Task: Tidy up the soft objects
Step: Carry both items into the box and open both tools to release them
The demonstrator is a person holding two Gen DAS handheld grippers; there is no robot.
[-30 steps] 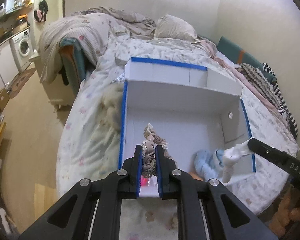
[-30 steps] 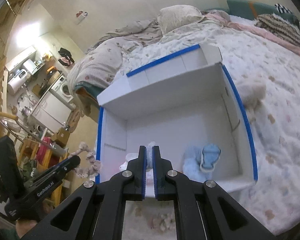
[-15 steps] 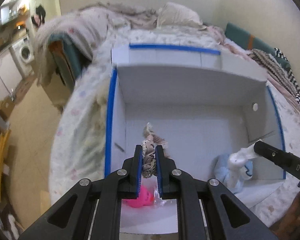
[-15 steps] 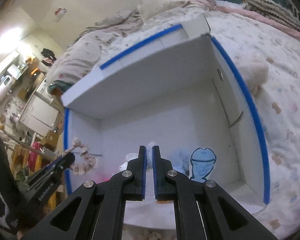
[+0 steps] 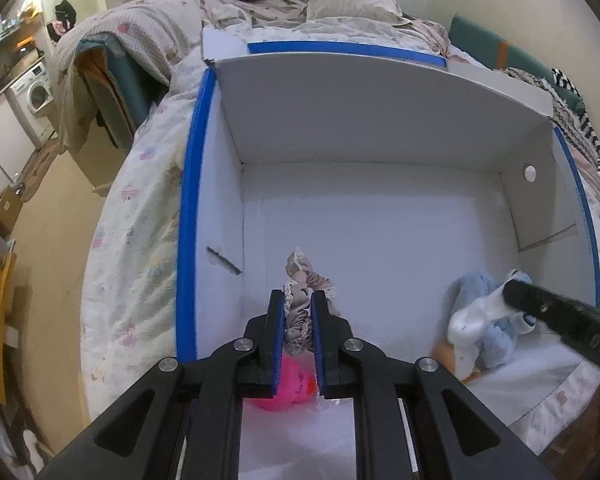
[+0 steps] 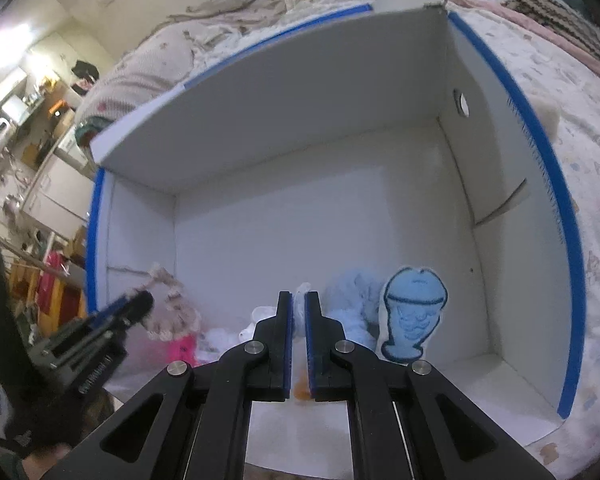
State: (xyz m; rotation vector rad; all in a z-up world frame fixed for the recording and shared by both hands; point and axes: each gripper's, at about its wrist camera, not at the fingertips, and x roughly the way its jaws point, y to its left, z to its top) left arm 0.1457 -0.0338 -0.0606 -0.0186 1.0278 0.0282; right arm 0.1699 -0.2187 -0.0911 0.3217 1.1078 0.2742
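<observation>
A floral-quilted bed [image 5: 140, 264] carries a blue-edged white box [image 5: 380, 208].

The pink toy [image 5: 290, 388] is mostly hidden behind the left hand-held gripper [image 5: 297, 312]. In the right wrist view this hand-held gripper is blurred, and the orange thing [image 6: 299, 390] behind the fingers [image 6: 285, 336] cannot be identified.

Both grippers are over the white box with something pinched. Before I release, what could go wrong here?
1. The left gripper holds a frilly beige scrunchie right above a pink toy; dropping now may pile it on top rather than on bare box floor.
2. The right gripper pinches a white sock beside the blue plush; its fabric might catch on the fingers and get dragged back out.
3. The box sits on soft bedding and could tip if bumped.
</observation>
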